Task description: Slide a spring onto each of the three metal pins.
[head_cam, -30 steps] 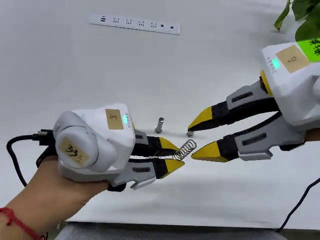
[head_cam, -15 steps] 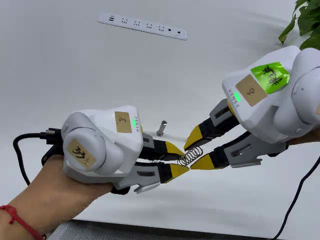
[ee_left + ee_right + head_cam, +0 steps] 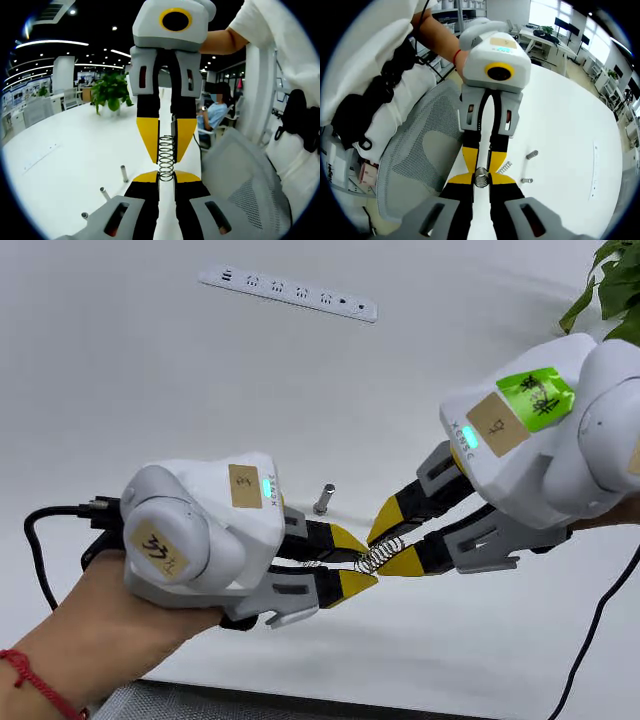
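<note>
A small coil spring (image 3: 377, 553) hangs in the air between both grippers, above the white table (image 3: 150, 390). My left gripper (image 3: 358, 562) is shut on its near end; in the left gripper view the spring (image 3: 166, 156) rises from my jaws into the right gripper (image 3: 166, 149). My right gripper (image 3: 392, 545) has closed onto the other end, and the spring (image 3: 480, 177) sits between its yellow tips. One metal pin (image 3: 323, 498) stands just behind the grippers. Three pins (image 3: 123, 173) (image 3: 103, 193) (image 3: 84, 215) stand in a row on the table. A second spring (image 3: 504, 167) lies near two pins (image 3: 532, 154).
A white power strip (image 3: 288, 292) lies at the far side of the table. Plant leaves (image 3: 612, 280) reach in at the top right. A black cable (image 3: 35, 545) trails from the left gripper. A grey mesh chair (image 3: 415, 150) stands at the table's near edge.
The right gripper has come in from the right and closed its jaws on the free end of the spring. The left gripper has kept its hold on the spring.
</note>
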`<state>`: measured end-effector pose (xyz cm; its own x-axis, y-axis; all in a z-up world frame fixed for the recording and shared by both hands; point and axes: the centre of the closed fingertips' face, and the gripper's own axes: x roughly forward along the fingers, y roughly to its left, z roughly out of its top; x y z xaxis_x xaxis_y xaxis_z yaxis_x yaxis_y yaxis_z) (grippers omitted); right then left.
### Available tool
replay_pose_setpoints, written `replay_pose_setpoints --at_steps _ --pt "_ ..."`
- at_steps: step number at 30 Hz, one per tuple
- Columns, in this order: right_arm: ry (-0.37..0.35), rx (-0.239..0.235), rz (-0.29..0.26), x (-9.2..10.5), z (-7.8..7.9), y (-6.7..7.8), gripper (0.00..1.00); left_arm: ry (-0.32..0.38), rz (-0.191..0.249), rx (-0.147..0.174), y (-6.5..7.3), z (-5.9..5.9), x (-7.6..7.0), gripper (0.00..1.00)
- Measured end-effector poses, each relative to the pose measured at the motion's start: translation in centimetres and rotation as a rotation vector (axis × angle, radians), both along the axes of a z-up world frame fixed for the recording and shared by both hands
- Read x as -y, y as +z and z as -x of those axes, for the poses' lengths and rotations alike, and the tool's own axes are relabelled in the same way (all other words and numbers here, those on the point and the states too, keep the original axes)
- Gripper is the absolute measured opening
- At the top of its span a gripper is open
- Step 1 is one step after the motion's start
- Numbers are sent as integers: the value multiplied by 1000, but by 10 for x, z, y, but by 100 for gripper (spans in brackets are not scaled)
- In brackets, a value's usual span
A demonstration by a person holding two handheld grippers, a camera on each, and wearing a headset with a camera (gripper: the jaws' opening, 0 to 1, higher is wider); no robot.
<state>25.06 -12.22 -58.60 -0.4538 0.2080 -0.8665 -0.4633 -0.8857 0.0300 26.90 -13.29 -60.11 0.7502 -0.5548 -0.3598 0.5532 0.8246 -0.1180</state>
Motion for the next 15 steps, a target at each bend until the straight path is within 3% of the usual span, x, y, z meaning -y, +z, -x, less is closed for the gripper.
replay_pose_setpoints --at_steps 9,15 --pt "-24 -9 6 -3 2 1 12 6 -3 16 -2 3 -4 12" --pt "-57 -20 1 -11 -3 8 12 52 -2 13 -8 13 -20 19"
